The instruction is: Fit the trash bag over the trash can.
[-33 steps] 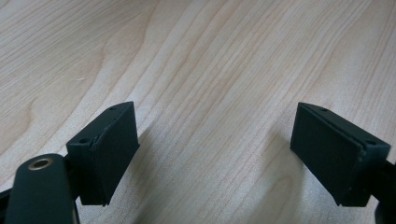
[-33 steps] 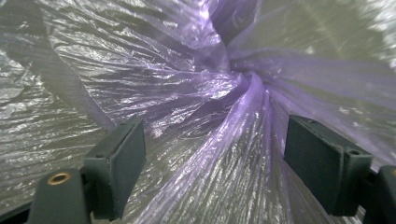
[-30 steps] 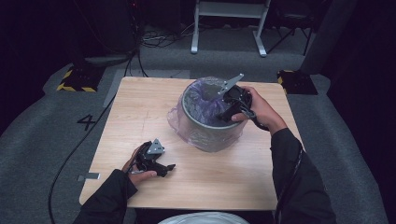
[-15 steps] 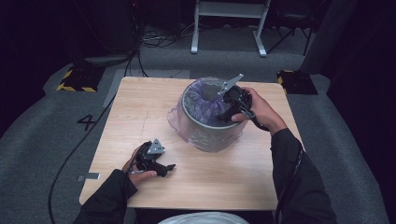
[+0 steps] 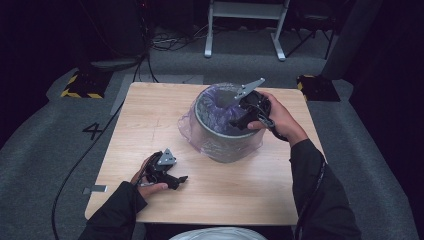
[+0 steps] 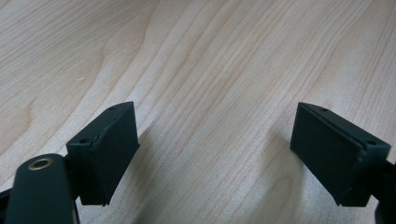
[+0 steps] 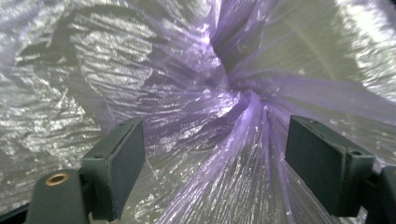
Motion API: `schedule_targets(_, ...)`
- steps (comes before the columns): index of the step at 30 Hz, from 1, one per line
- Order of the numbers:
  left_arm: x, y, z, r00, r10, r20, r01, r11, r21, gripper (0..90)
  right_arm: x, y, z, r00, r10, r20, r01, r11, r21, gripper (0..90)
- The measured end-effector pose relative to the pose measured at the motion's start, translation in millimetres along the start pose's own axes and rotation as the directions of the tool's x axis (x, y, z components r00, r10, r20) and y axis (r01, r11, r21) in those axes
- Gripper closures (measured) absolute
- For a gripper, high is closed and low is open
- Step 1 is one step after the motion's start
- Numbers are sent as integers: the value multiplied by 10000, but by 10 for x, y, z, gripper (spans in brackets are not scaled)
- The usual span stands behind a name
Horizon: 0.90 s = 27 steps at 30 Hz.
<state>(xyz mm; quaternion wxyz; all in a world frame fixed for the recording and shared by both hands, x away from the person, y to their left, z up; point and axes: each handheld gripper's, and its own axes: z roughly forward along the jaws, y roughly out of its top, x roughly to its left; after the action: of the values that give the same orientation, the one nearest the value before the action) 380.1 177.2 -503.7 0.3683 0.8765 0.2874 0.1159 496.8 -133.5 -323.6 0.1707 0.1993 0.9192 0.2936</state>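
A grey round bin stands on the wooden table, lined with a thin purple plastic bag that hangs over its rim. My right gripper reaches into the bin's mouth from the right. In the right gripper view the right gripper is open, with a gathered twist of the purple bag lying just ahead between the jaws, not pinched. My left gripper rests low near the table's front left; the left gripper is open over bare wood, holding nothing.
The table edge lies close to the person's body. Grey carpet surrounds the table, with a cable trailing at left, a yellow-black striped block at back left and a white frame's legs behind.
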Motion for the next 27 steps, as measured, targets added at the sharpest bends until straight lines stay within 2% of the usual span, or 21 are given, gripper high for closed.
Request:
schedule_targets(7,0,0,0,10000,1,2,-1,10000,0,146,22,-3,-34,9997,-149,202,156,9992,-356,193)
schedule_targets(10,0,0,0,10000,-1,1,1,10000,-1,146,20,-7,-47,9989,-44,460,72,9981,-604,191)
schedule_targets(20,0,0,0,10000,1,-1,-1,10000,-1,146,18,-17,-125,9976,386,582,-309,9914,-1271,182)
schedule_targets(27,0,0,0,10000,2,1,-2,10000,-1,146,35,-66,-200,9970,372,682,-266,9883,-1501,180)
